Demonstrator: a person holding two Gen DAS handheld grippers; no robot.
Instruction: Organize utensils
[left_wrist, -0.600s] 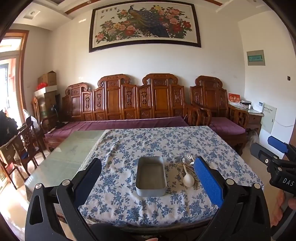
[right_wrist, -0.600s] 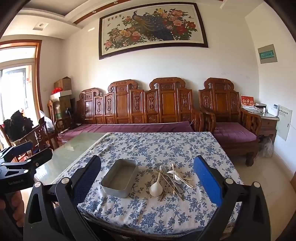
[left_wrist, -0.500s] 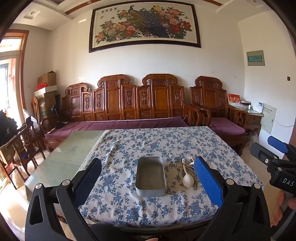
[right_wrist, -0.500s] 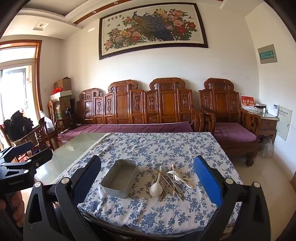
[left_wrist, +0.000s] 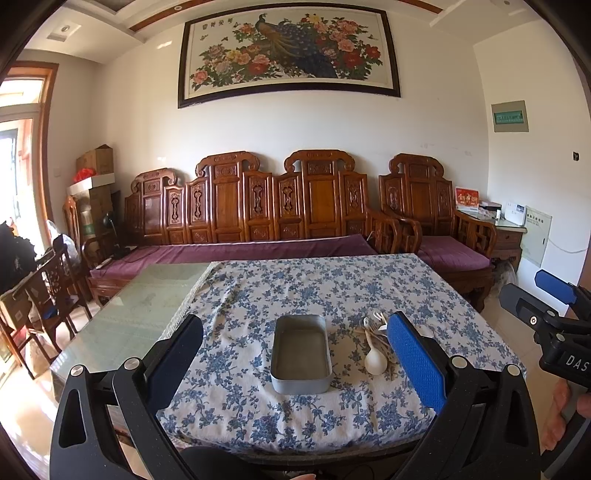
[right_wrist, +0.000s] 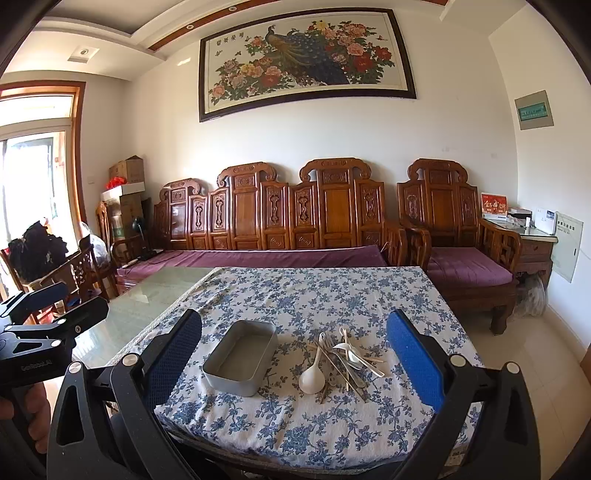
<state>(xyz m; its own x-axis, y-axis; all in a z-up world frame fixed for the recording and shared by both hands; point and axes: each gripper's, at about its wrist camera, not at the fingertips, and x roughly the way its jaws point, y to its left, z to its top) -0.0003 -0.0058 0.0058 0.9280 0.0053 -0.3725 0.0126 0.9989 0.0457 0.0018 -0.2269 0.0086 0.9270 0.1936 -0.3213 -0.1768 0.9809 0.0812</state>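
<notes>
A grey metal tray (left_wrist: 301, 354) (right_wrist: 242, 356) lies empty near the front of a table with a blue-flowered cloth (left_wrist: 303, 288) (right_wrist: 325, 295). Just right of it is a heap of utensils (right_wrist: 345, 358) (left_wrist: 375, 325): a white soup spoon (right_wrist: 312, 376) (left_wrist: 375, 360), metal cutlery and chopsticks. My left gripper (left_wrist: 295, 332) hovers short of the table's front edge, open and empty, framing the tray. My right gripper (right_wrist: 293, 334) hangs likewise open and empty, framing tray and heap. Each gripper shows at the edge of the other's view, right gripper (left_wrist: 554, 314), left gripper (right_wrist: 40, 317).
The left part of the table is bare glass (left_wrist: 147, 302) (right_wrist: 155, 295). Behind the table runs a carved wooden sofa with purple cushions (left_wrist: 258, 247) (right_wrist: 280, 254). Wooden chairs (left_wrist: 48, 291) stand at the left, an armchair (right_wrist: 465, 258) and a side cabinet (right_wrist: 532, 243) at the right.
</notes>
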